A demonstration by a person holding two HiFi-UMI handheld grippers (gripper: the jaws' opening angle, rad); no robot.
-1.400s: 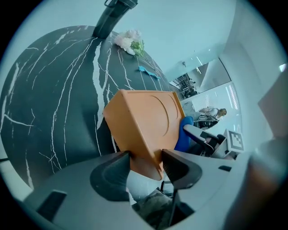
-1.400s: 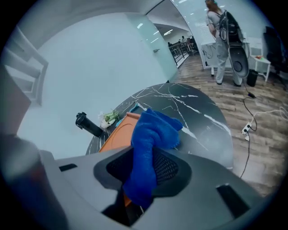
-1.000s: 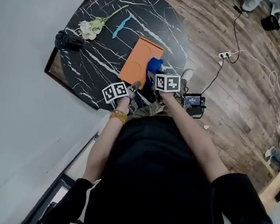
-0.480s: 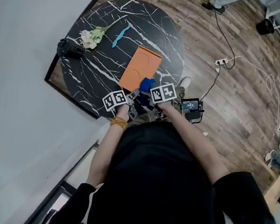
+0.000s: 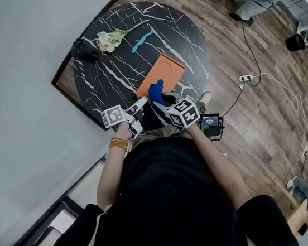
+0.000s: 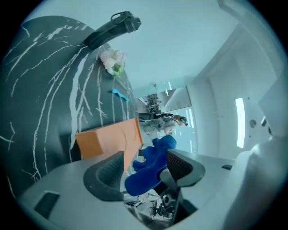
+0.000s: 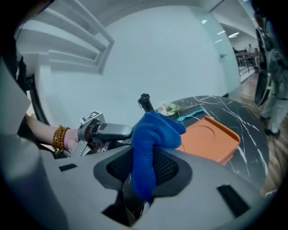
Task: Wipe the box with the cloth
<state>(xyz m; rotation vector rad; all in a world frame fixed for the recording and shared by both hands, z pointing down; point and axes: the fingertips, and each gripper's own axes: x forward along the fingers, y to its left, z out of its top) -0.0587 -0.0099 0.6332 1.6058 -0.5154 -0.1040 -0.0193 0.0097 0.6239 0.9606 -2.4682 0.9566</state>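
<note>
Orange and flat, the cardboard box [image 5: 163,75] with a round outline pressed into its top lies on the round black table [image 5: 121,31] veined with white, towards the edge nearest the person. The bright blue terry cloth [image 7: 153,132] is bunched into a wad and pinched between the jaws of the right gripper [image 5: 165,101], which are closed on it. Its loose end stands up above the pads, and the rest hangs down between them. In the head view the cloth sits just at the box's near end; whether it touches the box cannot be told. The left gripper [image 6: 144,168] is beside the right one, over the table's near rim. Its jaws have just been opening and stand wide apart, gripping nothing — the box and the blue cloth only show beyond the gap. Further across the table lie a white flower with a green stem [image 5: 107,40], a small light blue strip [image 5: 143,39] and a black object [image 5: 85,50] at the far rim.
</note>
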